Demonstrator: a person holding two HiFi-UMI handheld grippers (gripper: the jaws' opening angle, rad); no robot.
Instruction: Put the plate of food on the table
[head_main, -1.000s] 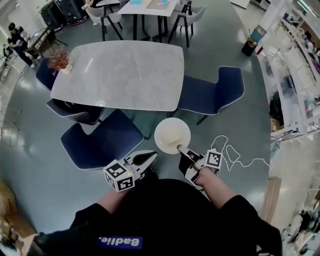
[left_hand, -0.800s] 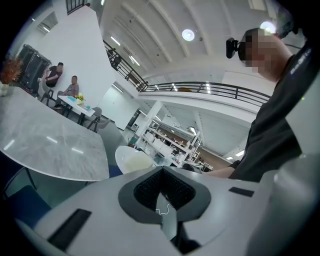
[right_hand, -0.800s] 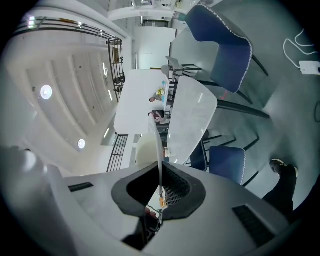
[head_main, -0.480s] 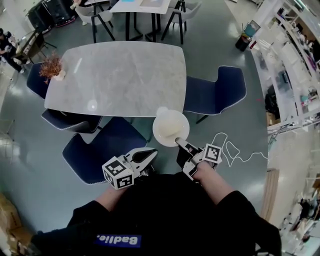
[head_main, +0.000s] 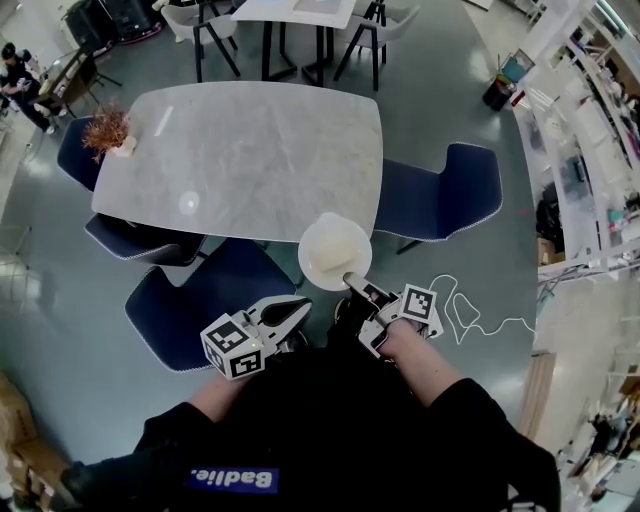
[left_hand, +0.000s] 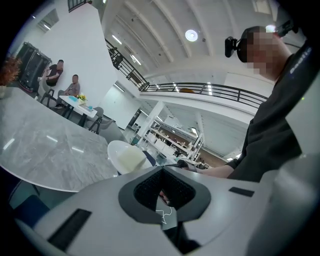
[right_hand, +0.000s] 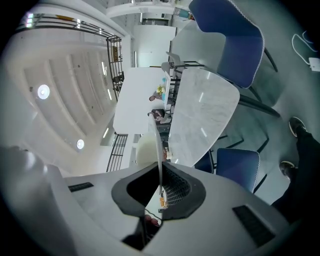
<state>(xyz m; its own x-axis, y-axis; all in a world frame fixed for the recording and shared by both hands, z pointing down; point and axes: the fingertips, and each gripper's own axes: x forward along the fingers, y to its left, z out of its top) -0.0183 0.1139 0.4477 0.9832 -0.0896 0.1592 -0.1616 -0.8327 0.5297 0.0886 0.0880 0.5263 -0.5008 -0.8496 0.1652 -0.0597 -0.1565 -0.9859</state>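
Your left gripper (head_main: 300, 308) is pinched shut on nothing above the dark blue chair (head_main: 200, 295), and the round white plate of pale food (head_main: 335, 248) is up in the air by the grey marble table's (head_main: 240, 150) near edge, rim clamped in your right gripper (head_main: 352, 282).

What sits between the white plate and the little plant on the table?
Only bare grey tabletop, seen in the head view; nothing stands between the plate and the plant.
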